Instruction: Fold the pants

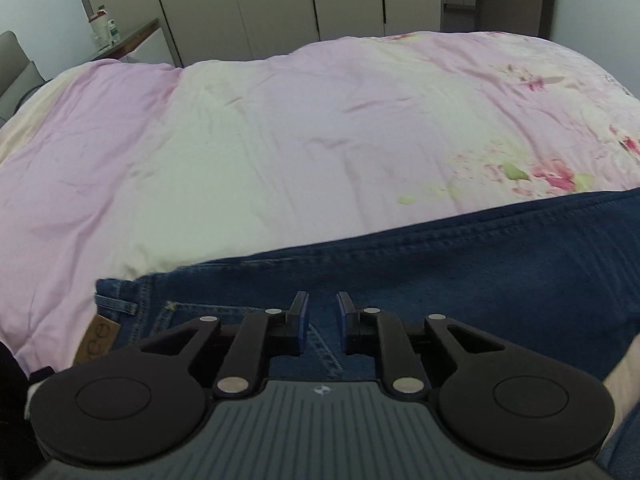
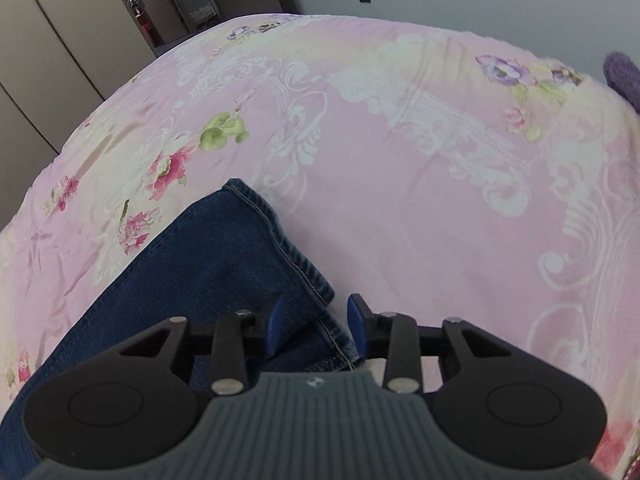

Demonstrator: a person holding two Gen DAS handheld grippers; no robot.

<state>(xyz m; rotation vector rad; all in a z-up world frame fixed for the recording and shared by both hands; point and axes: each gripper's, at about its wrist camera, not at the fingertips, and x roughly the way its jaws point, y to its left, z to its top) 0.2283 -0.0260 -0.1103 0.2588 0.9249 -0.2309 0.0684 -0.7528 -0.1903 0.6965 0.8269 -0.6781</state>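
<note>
Pale wardrobe doors lined the far wall behind a bed spread with a pink floral cover, and a small side cabinet with a few bottles on top stood at the left in the left wrist view. Dark blue jeans lay flat along the near edge of the bed. The left tool was held low over the waist end of the jeans, pointing forward across the mattress, its blue-padded fingers standing apart with a narrow gap between them and denim stitching showing in that gap; whether the pads touched the cloth could not be told. Just to its left sat a belt loop and a tan leather patch whose readable letters were "ee", the rest hidden at the edge. The right tool hung low at the leg end, tilted down toward the bed, its fingers wide apart and straddling the corner of the hem; the left pad lay over the denim and the right pad over the pink cover just beside the cloth. A purple fuzzy object sat at the far right edge of the bed.
</note>
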